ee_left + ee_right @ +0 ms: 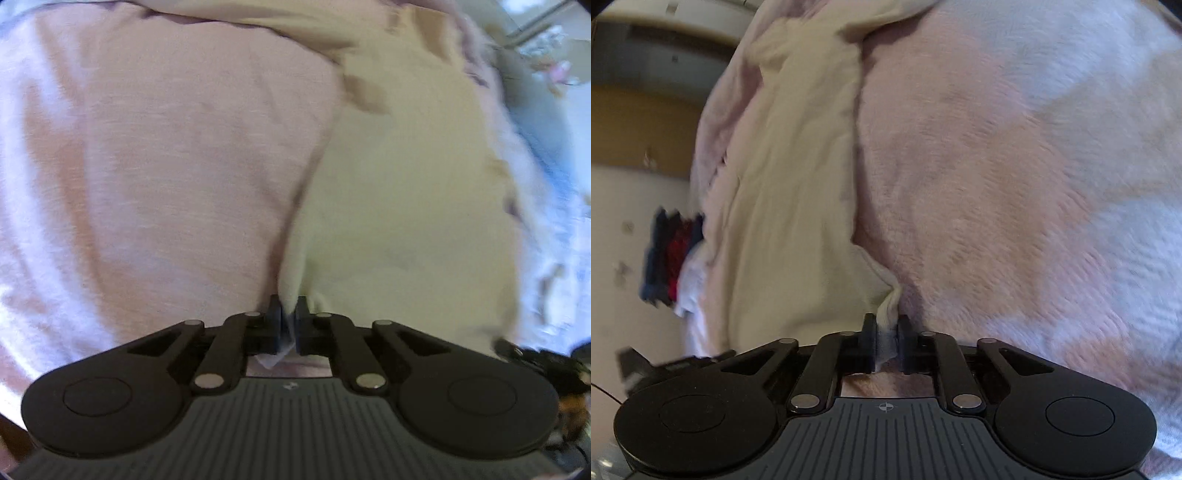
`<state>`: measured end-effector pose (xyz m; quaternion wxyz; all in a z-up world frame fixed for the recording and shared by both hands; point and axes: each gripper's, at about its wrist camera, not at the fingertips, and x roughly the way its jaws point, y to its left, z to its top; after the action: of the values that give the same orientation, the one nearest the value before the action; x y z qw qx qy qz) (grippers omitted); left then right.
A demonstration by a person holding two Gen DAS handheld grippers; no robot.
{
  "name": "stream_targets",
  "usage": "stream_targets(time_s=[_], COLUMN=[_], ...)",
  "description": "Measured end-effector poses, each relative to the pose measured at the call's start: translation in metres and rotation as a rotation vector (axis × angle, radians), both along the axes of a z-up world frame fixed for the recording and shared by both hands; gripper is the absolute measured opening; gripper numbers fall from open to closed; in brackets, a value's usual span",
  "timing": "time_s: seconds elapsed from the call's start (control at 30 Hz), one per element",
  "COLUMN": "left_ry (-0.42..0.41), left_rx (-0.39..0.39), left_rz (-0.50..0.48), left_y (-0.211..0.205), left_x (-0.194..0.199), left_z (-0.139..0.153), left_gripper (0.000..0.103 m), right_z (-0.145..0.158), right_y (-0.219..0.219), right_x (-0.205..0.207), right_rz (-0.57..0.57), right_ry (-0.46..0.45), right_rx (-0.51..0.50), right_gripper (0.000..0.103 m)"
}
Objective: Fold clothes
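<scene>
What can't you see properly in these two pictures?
- Left wrist view: the whole shape of the cream cloth; it runs out of view and the left gripper hides its pinched edge.
- Right wrist view: the dark blue and red things at the left are too blurred to name.
- Both views: what lies under the pink blanket; it covers everything beneath.
</scene>
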<state>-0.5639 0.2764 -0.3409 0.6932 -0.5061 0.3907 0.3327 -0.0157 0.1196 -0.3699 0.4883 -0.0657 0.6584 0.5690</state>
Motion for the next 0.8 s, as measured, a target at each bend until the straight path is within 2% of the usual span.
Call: stream_targets(time_s=[0.03,0.13,0.2,0.33,0.4,0.43,0.5,0.57,0.6,0.7,0.8], left_ry=[-0.055,-0.149,-0.127,-0.047,-0.006,0.028,0.106,0.136,0.148,0.176,0.143], left_rx=[-0.012,0.000,-0.020,-0.069,-0.055,-0.030,0.004,-0.008,-0.016,-0.012,-0.001], left_rz=[-0.007,-0.004,0.007,-0.005,-0.050,-0.084,-0.167,-0.190,-0.197,-0.249,-0.300], left_y=[-0.002,-0.014,-0.024,-0.040,-0.044,-0.045,-0.048,-0.045,-0.042,-0.038,-0.034], left_x=[-0.003,-0.013,-0.017,-0.005,0.009,0.013,0.020,0.021,0.021,0.025,0.032], left_z=[0.007,0.026,0.020,-0.009,-0.016,-0.014,-0.012,-0.007,-0.004,0.016,0.037], left_gripper=[0.003,0.002,0.002,0.002,0.002,0.008,0.009,0.011,0.012,0.013,0.013], right_z=[0.014,0.059,0.074,0.050,0.036,0.030,0.022,0.020,0.023,0.048,0.073], right_y=[-0.003,-0.023,-0.035,-0.044,-0.038,-0.036,-0.033,-0.030,-0.030,-0.036,-0.040], right_x=[0.003,0.024,0.035,0.041,0.029,0.027,0.024,0.019,0.018,0.025,0.045], right_rz=[0.008,0.002,-0.012,-0.054,-0.016,-0.021,-0.043,0.027,0.069,0.108,0.085], right_ry=[-0.001,0.001,-0.043,-0.108,-0.192,-0.211,-0.222,-0.259,-0.299,-0.499,-0.730], right_rx=[0.031,0.119,0.104,-0.052,-0.109,-0.133,-0.178,-0.234,-0.253,-0.208,-0.132], right_gripper=[0.005,0.005,0.005,0.005,0.005,0.005,0.006,0.032,0.045,0.045,0.046])
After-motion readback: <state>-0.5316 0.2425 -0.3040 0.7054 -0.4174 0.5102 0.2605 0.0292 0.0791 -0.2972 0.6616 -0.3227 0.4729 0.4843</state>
